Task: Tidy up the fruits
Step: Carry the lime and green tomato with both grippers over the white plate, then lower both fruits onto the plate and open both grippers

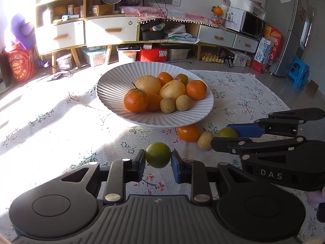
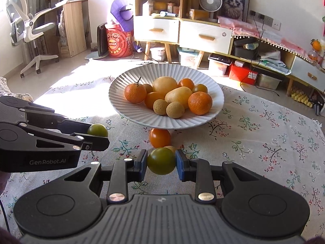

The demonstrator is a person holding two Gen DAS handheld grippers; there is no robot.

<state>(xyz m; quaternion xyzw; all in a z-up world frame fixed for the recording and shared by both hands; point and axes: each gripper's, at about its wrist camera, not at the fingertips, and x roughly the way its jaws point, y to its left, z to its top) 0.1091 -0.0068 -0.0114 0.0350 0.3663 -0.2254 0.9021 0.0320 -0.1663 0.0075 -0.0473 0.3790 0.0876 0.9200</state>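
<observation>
1. Green and round, a small unripe-looking citrus fruit (image 1: 158, 155) sits clamped between the blue-padded fingers of the left gripper (image 1: 158, 160) in the left wrist view, held above the floral-print tablecloth (image 1: 61, 126).
2. Beyond it stands the white ribbed ceramic plate (image 1: 113, 93), piled with orange tangerines, two large pale yellow fruits and small tan round ones.
3. On the cloth just in front of the plate lie a glossy orange tomato-like fruit (image 1: 188, 132) and a small tan oval fruit (image 1: 205, 140), side by side.
4. At right, the right gripper (image 1: 225, 135) comes in side-on, closed on a second green-yellow fruit (image 1: 228, 132) that its fingers half cover; white letters "DAS" show on its black body, the rest of the word cut off.
5. Writing on the red boxes and red drum in the background is too small to read.
6. In the right wrist view, the right gripper (image 2: 161, 162) pinches its green fruit (image 2: 161, 161) between both pads, clear of the cloth.
7. Behind that fruit the tan oval one (image 2: 170, 148) is nearly hidden; the orange one (image 2: 160, 137) lies under the plate's (image 2: 126, 105) near rim.
8. At left, the left gripper (image 2: 99, 136) shows side-on, marked "GenRobot.AI", with its green fruit (image 2: 98, 129) partly covered by the fingers.
</observation>
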